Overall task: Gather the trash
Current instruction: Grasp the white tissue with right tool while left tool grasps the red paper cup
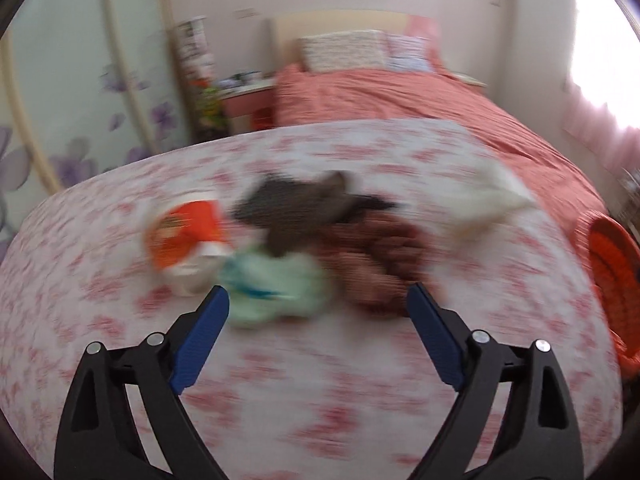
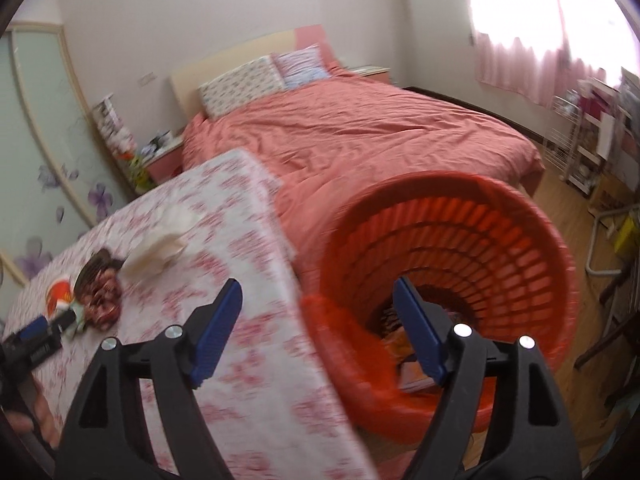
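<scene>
Trash lies on a table with a pink floral cloth (image 1: pixel 280 380): an orange and white wrapper (image 1: pixel 184 240), a pale green crumpled piece (image 1: pixel 280 288), a dark grey piece (image 1: pixel 296 208), a brown packet (image 1: pixel 380 260) and a white tissue (image 1: pixel 480 200). My left gripper (image 1: pixel 318 300) is open and empty just before the green piece. My right gripper (image 2: pixel 318 296) is open and empty above the table's right edge, by the orange basket (image 2: pixel 520 240), which holds some trash. The left gripper (image 2: pixel 44 330) shows at the far left of the right wrist view.
A bed with a coral cover (image 2: pixel 360 132) stands behind the table. A pink nightstand (image 1: pixel 248 108) is at the bed's left. A wardrobe with purple flowers (image 1: pixel 80 120) is on the left. Wire shelves (image 2: pixel 580 140) and a wooden floor (image 2: pixel 560 208) are at the right.
</scene>
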A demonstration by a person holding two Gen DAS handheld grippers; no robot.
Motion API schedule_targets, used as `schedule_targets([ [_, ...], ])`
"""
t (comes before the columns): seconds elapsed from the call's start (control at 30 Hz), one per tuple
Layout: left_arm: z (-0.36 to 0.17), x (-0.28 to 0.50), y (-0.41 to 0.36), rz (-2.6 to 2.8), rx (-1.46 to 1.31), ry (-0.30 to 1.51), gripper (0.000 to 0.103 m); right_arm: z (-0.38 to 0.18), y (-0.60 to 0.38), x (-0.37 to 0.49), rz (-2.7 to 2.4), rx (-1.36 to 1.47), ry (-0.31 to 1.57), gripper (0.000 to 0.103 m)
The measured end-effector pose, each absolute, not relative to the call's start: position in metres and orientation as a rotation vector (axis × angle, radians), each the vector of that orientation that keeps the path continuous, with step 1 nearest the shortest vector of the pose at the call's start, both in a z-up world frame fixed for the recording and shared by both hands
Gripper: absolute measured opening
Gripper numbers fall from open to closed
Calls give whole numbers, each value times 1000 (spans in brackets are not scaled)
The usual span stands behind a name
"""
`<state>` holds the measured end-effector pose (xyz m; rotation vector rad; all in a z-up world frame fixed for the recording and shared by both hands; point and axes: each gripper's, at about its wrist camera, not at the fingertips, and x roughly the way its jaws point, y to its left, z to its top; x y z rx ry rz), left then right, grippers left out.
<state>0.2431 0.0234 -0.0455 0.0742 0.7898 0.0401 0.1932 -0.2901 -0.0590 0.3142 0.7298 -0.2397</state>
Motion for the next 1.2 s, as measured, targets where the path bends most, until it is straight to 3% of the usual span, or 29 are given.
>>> schedule_targets([
  [0.27,-53,281,100,207,-105,835,94,-73,-224,225,-167,235,786,76],
  [0.63,-76,324,113,270,-106,919,91,-78,-183,267,-111,253,788,76],
  [0.73,-81,323,121,255,-110,942,79,-78,-178,282,-102,278,790,77],
  [1.2,-80,263,140,160,-58,932,79,-85,-156,363,-211,400,856,85],
])
